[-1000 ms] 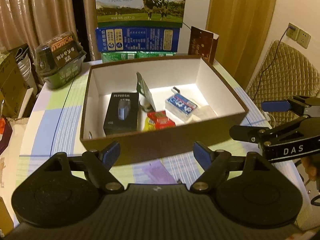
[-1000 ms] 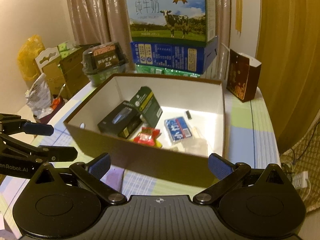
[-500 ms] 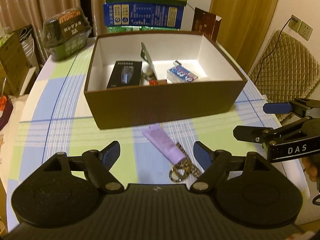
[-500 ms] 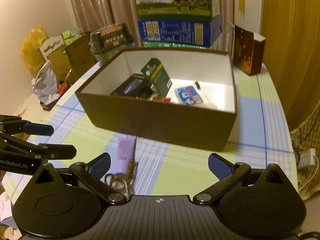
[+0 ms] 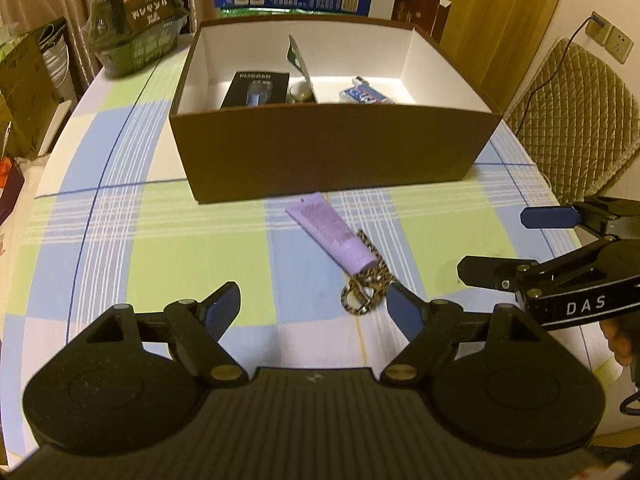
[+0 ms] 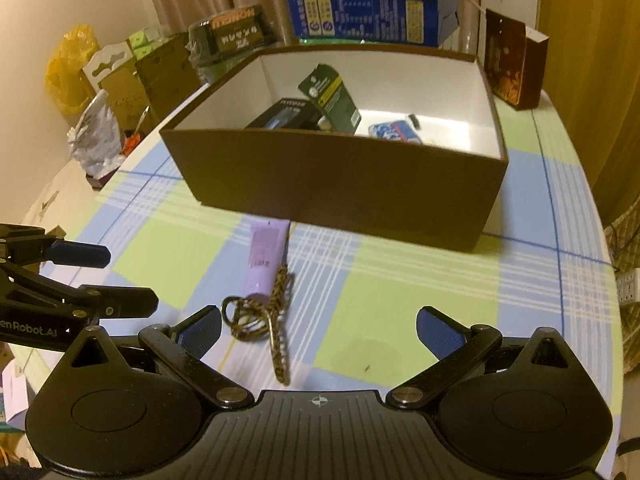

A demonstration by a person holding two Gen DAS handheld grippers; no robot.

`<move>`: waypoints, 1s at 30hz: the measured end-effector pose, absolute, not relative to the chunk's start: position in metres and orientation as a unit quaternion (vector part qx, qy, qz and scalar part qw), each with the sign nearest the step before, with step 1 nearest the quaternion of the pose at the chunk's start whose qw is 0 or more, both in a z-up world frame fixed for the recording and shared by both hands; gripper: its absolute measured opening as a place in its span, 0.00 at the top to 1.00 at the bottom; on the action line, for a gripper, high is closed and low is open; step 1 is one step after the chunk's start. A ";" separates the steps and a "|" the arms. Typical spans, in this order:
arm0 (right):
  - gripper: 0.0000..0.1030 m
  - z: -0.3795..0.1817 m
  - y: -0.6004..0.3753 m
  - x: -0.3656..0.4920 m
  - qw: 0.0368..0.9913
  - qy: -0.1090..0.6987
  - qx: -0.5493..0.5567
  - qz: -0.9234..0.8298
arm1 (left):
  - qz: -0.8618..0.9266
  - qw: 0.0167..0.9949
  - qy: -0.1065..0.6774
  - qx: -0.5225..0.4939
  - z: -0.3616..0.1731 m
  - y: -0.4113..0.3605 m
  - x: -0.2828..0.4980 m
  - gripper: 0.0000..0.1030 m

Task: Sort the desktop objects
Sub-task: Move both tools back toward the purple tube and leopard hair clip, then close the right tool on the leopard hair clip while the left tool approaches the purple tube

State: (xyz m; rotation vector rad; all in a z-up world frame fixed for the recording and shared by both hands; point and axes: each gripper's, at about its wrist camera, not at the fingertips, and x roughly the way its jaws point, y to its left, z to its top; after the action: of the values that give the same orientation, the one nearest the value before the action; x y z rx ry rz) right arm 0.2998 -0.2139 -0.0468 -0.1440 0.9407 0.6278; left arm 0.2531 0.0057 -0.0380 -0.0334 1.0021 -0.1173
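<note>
A brown cardboard box point(image 5: 332, 148) point(image 6: 344, 184) stands on the checked tablecloth and holds several small items, among them a black package point(image 5: 256, 90) and a blue-white packet point(image 5: 366, 95). In front of it lie a purple tube point(image 5: 332, 232) point(image 6: 266, 264) and a leopard-print strap with a ring point(image 5: 366, 288) point(image 6: 264, 316), touching the tube's near end. My left gripper point(image 5: 316, 312) is open and empty, above the table just short of the strap. My right gripper point(image 6: 318, 330) is open and empty, to the right of the strap; it also shows in the left wrist view point(image 5: 520, 244).
Stacked milk cartons point(image 6: 372, 12) and a dark green food package point(image 5: 136, 28) stand behind the box. A small brown carton point(image 6: 514, 68) stands at the back right. A quilted chair point(image 5: 576, 120) is beyond the table's right edge. Cardboard boxes and bags point(image 6: 104, 80) are off the left side.
Both grippers have pulled back from the box and lowered. The tube and the strap on the table have come into view in front of them. Both stay open.
</note>
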 end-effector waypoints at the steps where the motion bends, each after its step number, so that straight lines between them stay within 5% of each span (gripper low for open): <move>1: 0.02 -0.048 -0.213 0.299 0.840 0.448 -0.069 0.297 | -0.056 0.874 0.483 -0.017 -0.040 0.006 0.253 0.25; 23: 0.03 -0.095 -0.189 0.292 0.819 0.462 -0.105 0.325 | -0.025 0.853 0.520 -0.028 -0.075 0.032 0.262 0.25; 25: 0.11 -0.102 -0.185 0.289 0.816 0.454 -0.124 0.334 | -0.022 0.852 0.522 -0.030 -0.077 0.037 0.264 0.25; 30: 0.54 -0.119 -0.177 0.287 0.802 0.458 -0.149 0.353 | -0.015 0.847 0.530 -0.032 -0.082 0.046 0.270 0.25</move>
State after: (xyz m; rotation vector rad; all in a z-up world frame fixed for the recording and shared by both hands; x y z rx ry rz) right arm 0.2865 -0.1773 -0.1187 -0.3189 0.9810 0.7568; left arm 0.2701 0.0464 -0.0816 -0.0666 1.1169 -0.0308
